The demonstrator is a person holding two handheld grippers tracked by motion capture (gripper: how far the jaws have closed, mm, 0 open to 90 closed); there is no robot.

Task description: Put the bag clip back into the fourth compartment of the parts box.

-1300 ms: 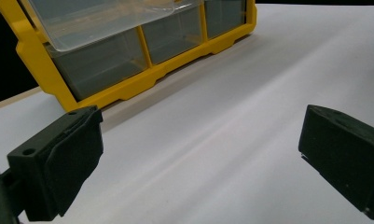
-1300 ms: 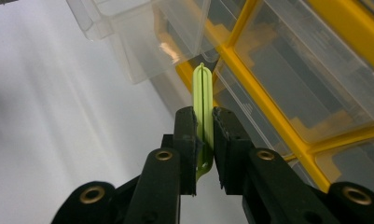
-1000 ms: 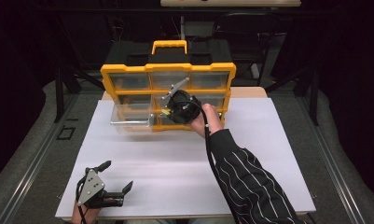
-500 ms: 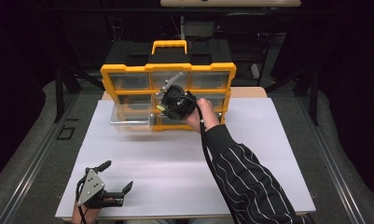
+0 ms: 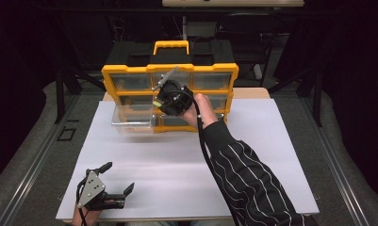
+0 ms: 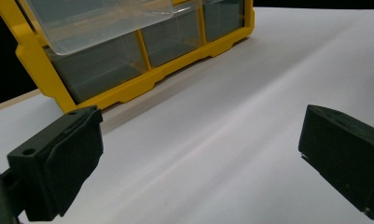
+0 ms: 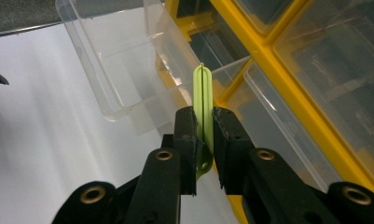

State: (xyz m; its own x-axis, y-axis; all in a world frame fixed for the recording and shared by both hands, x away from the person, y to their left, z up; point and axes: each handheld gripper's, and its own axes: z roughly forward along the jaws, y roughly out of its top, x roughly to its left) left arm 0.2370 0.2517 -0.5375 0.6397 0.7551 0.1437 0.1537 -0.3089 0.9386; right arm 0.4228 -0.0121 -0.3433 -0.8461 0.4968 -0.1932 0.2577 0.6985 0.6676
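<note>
A thin lime-green flat piece (image 7: pixel 204 100) is clamped edge-on between the jaws of the right gripper (image 7: pixel 204 140), its rounded tip standing up past the jaw ends. In the high view the right gripper (image 5: pixel 164 96) is held by a hand in front of the middle row of a yellow drawer organiser (image 5: pixel 170 70) that stands at the far edge of the white table sheet (image 5: pixel 186 155). A clear drawer (image 5: pixel 132 117) is pulled out from the lower left of the organiser, and in the right gripper view its open tray (image 7: pixel 124 60) lies just beyond and to the left of the green piece; whether the piece touches it cannot be told. The left gripper (image 5: pixel 116 181) rests low at the near left corner of the sheet, well apart from the organiser, its jaws spread wide with nothing between them (image 6: pixel 198 154). The organiser's bottom row of drawers (image 6: pixel 147 46) is seen beyond the jaws.
</note>
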